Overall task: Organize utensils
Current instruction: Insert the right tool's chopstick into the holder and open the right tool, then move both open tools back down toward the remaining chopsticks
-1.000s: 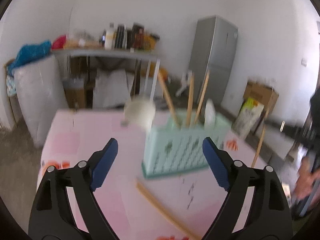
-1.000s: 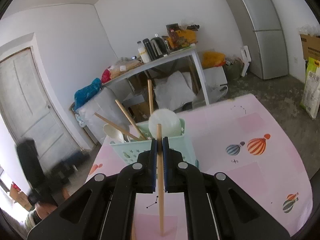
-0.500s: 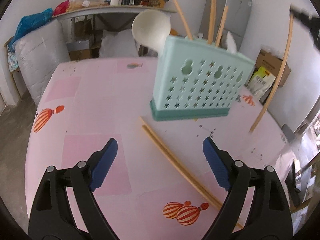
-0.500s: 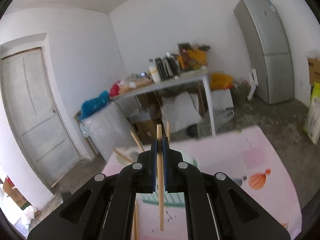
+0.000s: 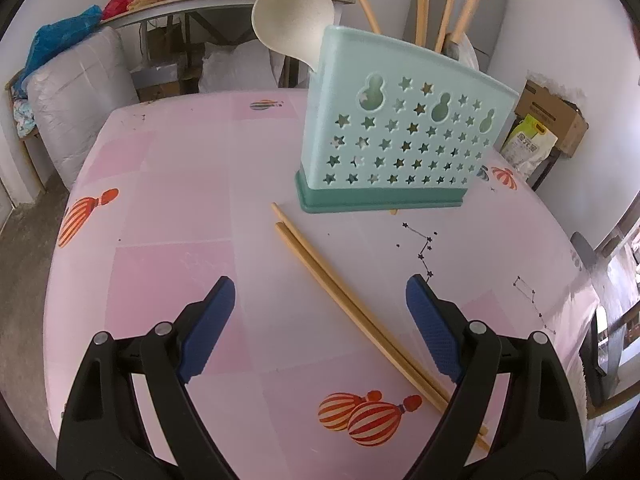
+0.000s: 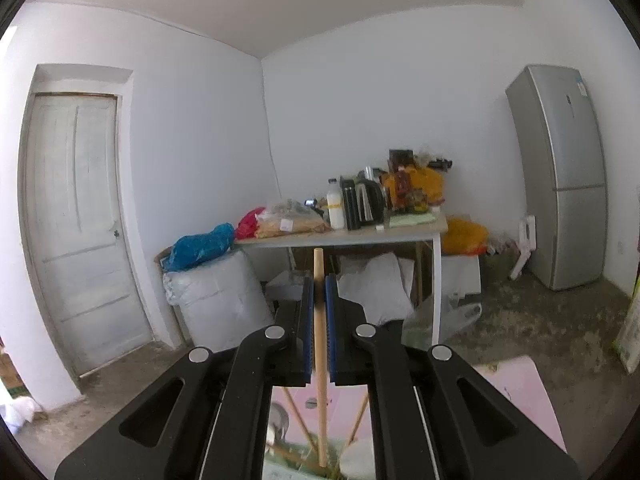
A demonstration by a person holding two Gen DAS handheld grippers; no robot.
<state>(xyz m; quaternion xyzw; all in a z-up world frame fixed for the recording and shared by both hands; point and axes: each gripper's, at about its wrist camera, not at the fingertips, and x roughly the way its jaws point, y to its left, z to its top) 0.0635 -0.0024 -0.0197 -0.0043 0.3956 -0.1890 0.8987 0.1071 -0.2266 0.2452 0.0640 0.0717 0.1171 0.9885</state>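
Observation:
A mint green utensil holder [image 5: 404, 128] with star holes stands on the pink table [image 5: 168, 200]. It holds a white ladle [image 5: 292, 16] and several wooden chopsticks [image 5: 422, 0]. Two chopsticks [image 5: 352, 300] lie on the table in front of it, running toward my left gripper [image 5: 320, 320], which is open and empty just above them. My right gripper [image 6: 319, 320] is shut on a single chopstick [image 6: 320, 380], held upright high above the holder [image 6: 296, 456], whose top shows below between the arms.
A cluttered side table [image 6: 344, 236] with bottles and bags stands by the far wall. A grey fridge [image 6: 564, 176] is at the right, a white door [image 6: 80, 216] at the left. Cardboard boxes [image 5: 548, 116] sit beyond the table's right edge.
My left gripper has dropped and moved toward the two chopsticks on the table. My right gripper has risen with its chopstick and now stands over the holder.

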